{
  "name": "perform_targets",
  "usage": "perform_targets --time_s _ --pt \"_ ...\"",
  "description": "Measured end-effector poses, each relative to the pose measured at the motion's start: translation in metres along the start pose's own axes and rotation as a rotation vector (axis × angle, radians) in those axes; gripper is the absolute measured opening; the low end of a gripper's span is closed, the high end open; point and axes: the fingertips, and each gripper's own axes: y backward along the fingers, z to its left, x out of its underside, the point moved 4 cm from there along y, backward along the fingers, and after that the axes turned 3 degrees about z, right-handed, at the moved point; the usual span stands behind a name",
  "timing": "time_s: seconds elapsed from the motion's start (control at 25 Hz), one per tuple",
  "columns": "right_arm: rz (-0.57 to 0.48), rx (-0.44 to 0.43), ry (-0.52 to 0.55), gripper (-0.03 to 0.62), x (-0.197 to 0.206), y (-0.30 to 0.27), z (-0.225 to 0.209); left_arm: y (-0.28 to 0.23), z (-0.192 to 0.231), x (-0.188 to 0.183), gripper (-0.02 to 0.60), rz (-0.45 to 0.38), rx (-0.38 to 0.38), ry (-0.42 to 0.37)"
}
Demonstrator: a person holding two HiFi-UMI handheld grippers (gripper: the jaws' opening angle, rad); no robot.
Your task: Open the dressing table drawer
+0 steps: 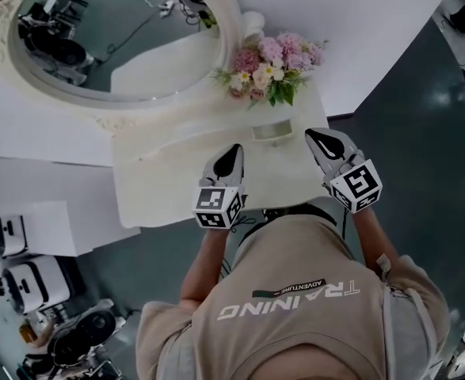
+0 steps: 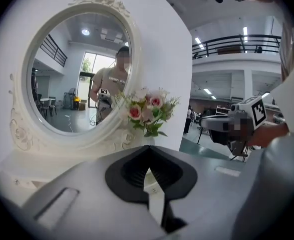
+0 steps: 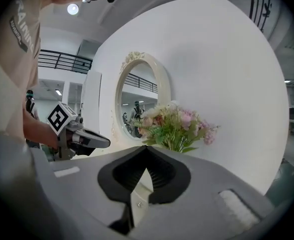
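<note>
The white dressing table [image 1: 169,182] stands against a white wall, with an oval mirror [image 1: 121,38] and a bunch of pink flowers [image 1: 272,70] on it. Its drawer front shows in no view; the tabletop and the person's body cover that side. My left gripper [image 1: 234,150] hangs over the tabletop's near half, jaws shut and empty. My right gripper [image 1: 321,137] hovers over the table's right end, also shut with nothing in it. The left gripper view faces the mirror [image 2: 76,74] and flowers [image 2: 149,111], with the right gripper [image 2: 222,126] beside it.
A small rectangular dish [image 1: 272,131] sits on the tabletop in front of the flowers. Dark floor [image 1: 422,133] lies to the table's right. Camera gear and machines [image 1: 34,283] crowd the floor at the lower left. The person's torso [image 1: 295,307] is close against the table's front.
</note>
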Motion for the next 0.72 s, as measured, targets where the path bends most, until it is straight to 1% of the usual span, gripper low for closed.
perform_targets --time_s 0.16,0.36,0.44,0.56,0.72 --pt "-0.056 0.020 0.021 0.003 -0.029 0.002 0.002 0.010 0.008 -0.038 0.017 -0.088 -0.004 -0.042" --pt "-0.096 0.035 0.056 0.003 -0.056 0.005 0.011 0.022 0.011 -0.075 0.017 -0.160 0.014 -0.087" --pt "-0.109 0.039 0.071 0.003 -0.064 0.005 0.013 0.027 0.011 -0.086 0.017 -0.187 0.020 -0.101" --pt "-0.128 0.041 0.087 0.003 -0.073 0.003 0.016 0.034 0.011 -0.098 0.017 -0.233 0.003 -0.123" --pt "-0.145 0.045 0.104 0.003 -0.082 0.005 0.022 0.040 0.009 -0.105 0.018 -0.253 0.003 -0.132"
